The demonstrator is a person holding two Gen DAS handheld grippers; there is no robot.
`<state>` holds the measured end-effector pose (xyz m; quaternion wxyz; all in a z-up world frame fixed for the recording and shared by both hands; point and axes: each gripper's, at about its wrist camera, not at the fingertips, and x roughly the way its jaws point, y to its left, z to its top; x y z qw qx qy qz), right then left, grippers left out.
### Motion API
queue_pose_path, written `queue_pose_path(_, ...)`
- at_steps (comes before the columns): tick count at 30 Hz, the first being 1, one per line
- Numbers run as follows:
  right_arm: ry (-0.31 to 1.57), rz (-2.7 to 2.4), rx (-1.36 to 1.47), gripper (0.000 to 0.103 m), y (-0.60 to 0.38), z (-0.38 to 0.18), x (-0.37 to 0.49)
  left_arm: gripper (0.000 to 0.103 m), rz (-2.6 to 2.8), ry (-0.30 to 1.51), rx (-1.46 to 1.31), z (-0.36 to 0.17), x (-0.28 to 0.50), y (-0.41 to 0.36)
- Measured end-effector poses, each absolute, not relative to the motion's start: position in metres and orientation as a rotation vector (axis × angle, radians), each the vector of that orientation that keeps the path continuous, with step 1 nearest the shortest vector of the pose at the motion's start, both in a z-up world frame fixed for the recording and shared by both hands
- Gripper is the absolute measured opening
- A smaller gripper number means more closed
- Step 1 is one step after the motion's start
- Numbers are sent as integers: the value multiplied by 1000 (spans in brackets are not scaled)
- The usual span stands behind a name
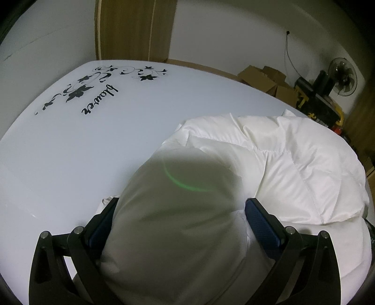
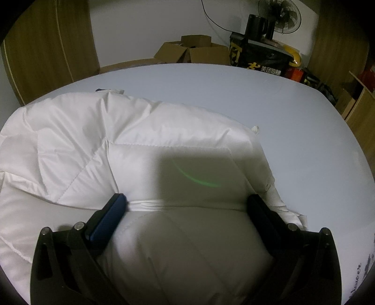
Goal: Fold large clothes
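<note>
— White tabletop (image 1: 70, 164) with a black flower print (image 1: 77, 92) is filling most of both views; what are the grippers doing on it?

— Left gripper (image 1: 180, 206) is standing with its jaws wide, and a puffy fold of the white quilted jacket (image 1: 293, 159) is bulging up between the blue pads (image 1: 262, 225). Whether they are pressing on it, I cannot tell.

— And the other?

— Right gripper (image 2: 187, 201) is spread as wide as it goes, straddling a padded bulge of the same jacket (image 2: 93, 131), fabric touching both fingers.

— Where is the garment lying?

— Crumpled on the table. Beyond its far edge, cardboard boxes (image 2: 192, 50), a black printed bag (image 2: 257, 58) and a fan (image 2: 280, 16) are sitting against the wall.
</note>
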<state>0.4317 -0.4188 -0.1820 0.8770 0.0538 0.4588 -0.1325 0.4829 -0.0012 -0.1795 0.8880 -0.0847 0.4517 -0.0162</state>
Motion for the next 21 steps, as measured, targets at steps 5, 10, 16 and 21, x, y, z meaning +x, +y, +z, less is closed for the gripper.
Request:
queue_pose_path(5,964,-276,114,103,-418,-181,431,103,-35,940,-176,-180,484,0)
queue_pose_path(10,971,-277,114,103,-419,-179,429,103,-37,943,-177,-181,485,-1)
queue_pose_path(16,971,-278,113,103,-418,-179,429,103,-36,942,-176,-181,485,0)
queue_pose_path(21,971,-279,114,103,-418,-179,429,103,-37,941,-176,-181,485,-1)
